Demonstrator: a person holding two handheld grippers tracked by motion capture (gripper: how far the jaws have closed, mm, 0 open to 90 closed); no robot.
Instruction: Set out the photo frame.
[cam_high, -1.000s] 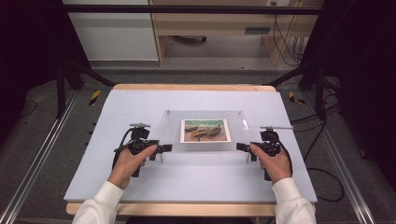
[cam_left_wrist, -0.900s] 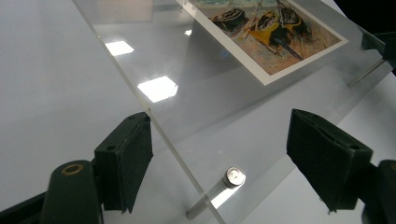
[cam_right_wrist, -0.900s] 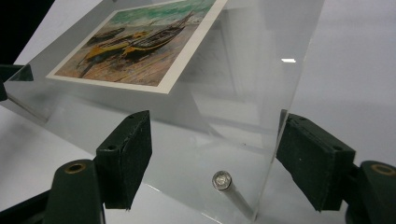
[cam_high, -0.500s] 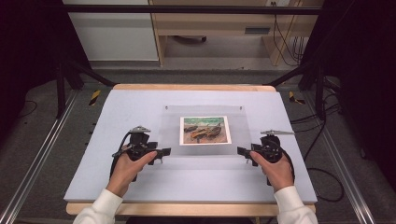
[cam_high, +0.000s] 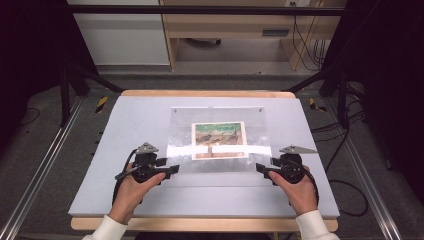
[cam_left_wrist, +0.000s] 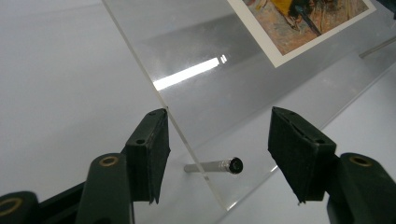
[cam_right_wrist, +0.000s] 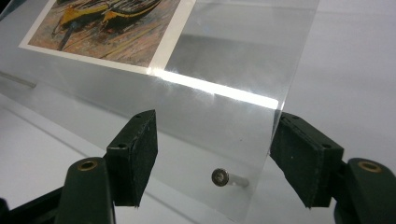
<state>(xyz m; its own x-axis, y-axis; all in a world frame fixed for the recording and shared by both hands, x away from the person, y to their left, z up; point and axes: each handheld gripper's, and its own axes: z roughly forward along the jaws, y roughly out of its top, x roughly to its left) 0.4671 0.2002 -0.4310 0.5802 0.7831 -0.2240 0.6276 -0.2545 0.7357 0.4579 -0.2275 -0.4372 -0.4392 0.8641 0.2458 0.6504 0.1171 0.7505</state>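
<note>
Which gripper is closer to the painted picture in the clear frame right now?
Right, narrowly. The right gripper sits just off the picture's lower right; the left gripper is a bit farther off its lower left. Both straddle corners of the clear frame, jaws closing, not yet gripping.

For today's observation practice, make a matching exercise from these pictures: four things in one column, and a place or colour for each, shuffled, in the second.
Things:
1. Picture
2. Clear sheet
3. Left gripper
4. Right gripper

Places or colours:
A. at the sheet's near right corner
B. see-through, lying on the table
C. at the sheet's near left corner
D. white-bordered, in the sheet's middle

Pairs: 1-D, 2-B, 3-C, 4-A
</note>
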